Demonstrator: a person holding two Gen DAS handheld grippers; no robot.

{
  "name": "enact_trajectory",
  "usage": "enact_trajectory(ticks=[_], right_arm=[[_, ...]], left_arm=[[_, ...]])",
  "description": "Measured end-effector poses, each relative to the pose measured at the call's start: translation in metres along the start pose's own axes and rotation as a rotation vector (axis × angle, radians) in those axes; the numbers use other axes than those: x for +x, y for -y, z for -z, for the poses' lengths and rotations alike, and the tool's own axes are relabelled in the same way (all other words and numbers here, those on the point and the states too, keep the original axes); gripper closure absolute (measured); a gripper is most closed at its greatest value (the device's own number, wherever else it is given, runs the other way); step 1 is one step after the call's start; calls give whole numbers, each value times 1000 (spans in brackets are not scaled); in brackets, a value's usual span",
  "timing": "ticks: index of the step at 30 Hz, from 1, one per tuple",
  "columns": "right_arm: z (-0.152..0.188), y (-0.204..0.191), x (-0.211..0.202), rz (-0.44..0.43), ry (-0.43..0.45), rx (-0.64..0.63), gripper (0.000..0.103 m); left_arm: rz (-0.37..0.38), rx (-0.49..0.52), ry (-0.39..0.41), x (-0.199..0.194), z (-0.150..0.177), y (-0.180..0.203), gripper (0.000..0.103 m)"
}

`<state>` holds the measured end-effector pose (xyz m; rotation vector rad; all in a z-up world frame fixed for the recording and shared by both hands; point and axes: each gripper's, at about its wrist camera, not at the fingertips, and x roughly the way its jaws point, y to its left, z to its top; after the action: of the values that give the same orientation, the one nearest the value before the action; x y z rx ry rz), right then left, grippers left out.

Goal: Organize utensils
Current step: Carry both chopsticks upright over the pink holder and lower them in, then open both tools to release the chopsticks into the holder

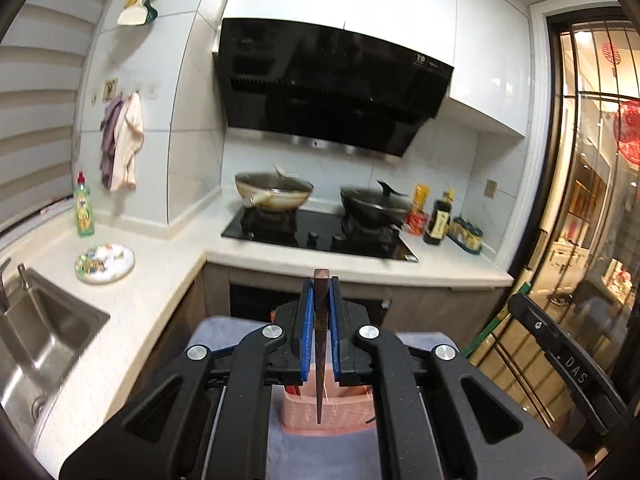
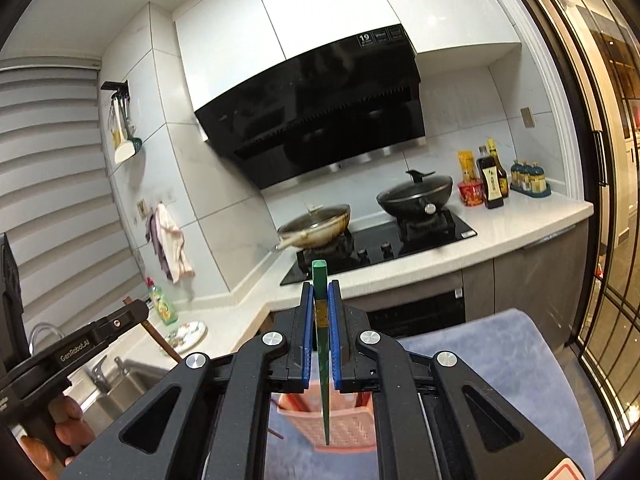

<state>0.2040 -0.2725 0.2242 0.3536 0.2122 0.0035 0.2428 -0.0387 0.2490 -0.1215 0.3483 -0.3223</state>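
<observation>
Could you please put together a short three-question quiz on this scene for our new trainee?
1. True or false: the left gripper holds a green chopstick.
2. What does the right gripper hold? A) spoon B) green chopstick C) nothing
3. Fill in: below both grippers stands a pink ____ on a blue towel.

Key
1. False: its fingers are shut on a brown chopstick.
2. B
3. Basket: the pink basket sits under the chopstick tips.
</observation>
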Motion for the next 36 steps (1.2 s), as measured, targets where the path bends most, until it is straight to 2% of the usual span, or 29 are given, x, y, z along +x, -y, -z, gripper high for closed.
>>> enact_trajectory(ticks=[7,19,27,33,36], right_arm=[[-6,2,45,22,-11,-3,96],[33,17,94,61,-110,1,96],[59,24,107,77,-171,-2,96],[69,26,108,81,-198,-14,96],[70,25,104,85,-194,-17,91]], left_arm=[[-30,8,10,41,-8,-5,96],[-20,0,-70,85,23,-10,96],[-23,-3,-133,102,46,-13,96],[-31,2,-146,104,55,-13,95],[-37,3,-155,101,59,-13,92]])
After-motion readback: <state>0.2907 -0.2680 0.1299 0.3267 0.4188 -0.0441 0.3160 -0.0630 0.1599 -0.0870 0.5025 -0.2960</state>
